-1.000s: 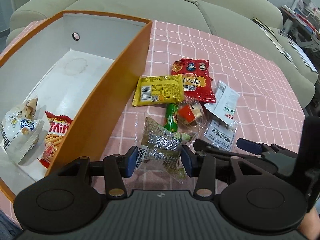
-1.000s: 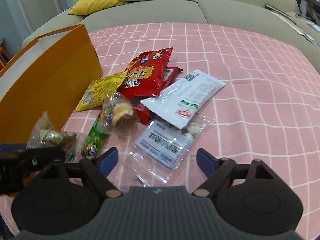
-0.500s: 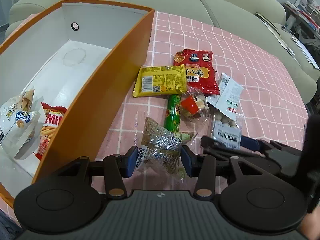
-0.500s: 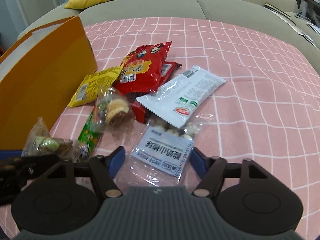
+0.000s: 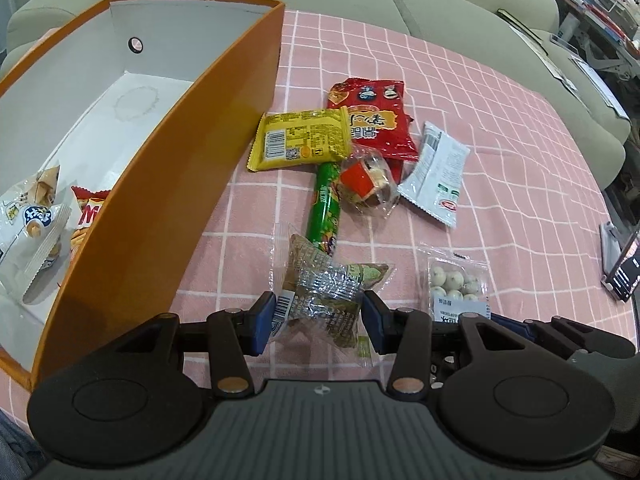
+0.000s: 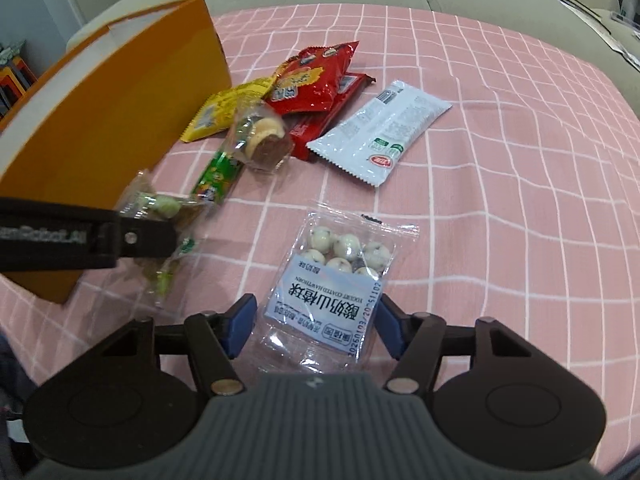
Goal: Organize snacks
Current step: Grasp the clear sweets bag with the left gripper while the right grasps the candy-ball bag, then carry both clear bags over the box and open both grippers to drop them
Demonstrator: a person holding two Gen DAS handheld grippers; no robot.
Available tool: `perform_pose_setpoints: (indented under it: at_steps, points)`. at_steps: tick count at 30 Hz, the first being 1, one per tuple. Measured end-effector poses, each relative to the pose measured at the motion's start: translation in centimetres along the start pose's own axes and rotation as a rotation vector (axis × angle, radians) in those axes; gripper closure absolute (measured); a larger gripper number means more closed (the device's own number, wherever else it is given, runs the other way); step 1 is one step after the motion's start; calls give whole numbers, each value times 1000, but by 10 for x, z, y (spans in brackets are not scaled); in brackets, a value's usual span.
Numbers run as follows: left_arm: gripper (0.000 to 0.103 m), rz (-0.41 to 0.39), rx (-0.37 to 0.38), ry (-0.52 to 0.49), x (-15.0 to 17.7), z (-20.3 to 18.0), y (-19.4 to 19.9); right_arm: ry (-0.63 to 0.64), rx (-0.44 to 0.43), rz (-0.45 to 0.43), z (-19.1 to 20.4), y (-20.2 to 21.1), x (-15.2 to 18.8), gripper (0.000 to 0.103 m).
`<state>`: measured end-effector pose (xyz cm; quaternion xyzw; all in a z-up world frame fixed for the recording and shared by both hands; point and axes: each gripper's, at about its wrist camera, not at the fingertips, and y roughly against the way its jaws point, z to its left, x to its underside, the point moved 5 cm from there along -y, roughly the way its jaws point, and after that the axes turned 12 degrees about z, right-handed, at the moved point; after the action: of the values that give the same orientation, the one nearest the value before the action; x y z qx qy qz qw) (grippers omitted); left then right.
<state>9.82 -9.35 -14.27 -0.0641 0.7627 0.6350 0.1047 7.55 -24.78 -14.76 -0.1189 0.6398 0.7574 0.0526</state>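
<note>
Your left tool grips the clear-wrapped snack beside the orange box, ready for loading. Your right tool is closing on the yogurt-ball bag, its pads already touching the bag's edges.

Bright, even indoor light; fisheye-bent edges, slight motion blur.

The right gripper is closing its blue-padded jaws on a clear plastic packet of white yogurt-coated balls lying on the pink checked tablecloth. The left gripper's black finger clamps a clear-wrapped green snack beside the orange cardboard box.
</note>
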Motion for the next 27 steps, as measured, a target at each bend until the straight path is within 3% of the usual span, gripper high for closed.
perform_pose_setpoints:
  at_steps: [14, 21, 27]
  points:
    - [50, -99, 20, -11, 2, -2, 55, 45, -17, -112, 20, 60, 6, 42]
    - [50, -161, 61, -1, -4, 13, 98, 156, -36, -185, 51, 94, -12, 41]
    - [50, -201, 44, 16, -12, 41, 127, 257, -82, -213, 85, 116, -32, 41]
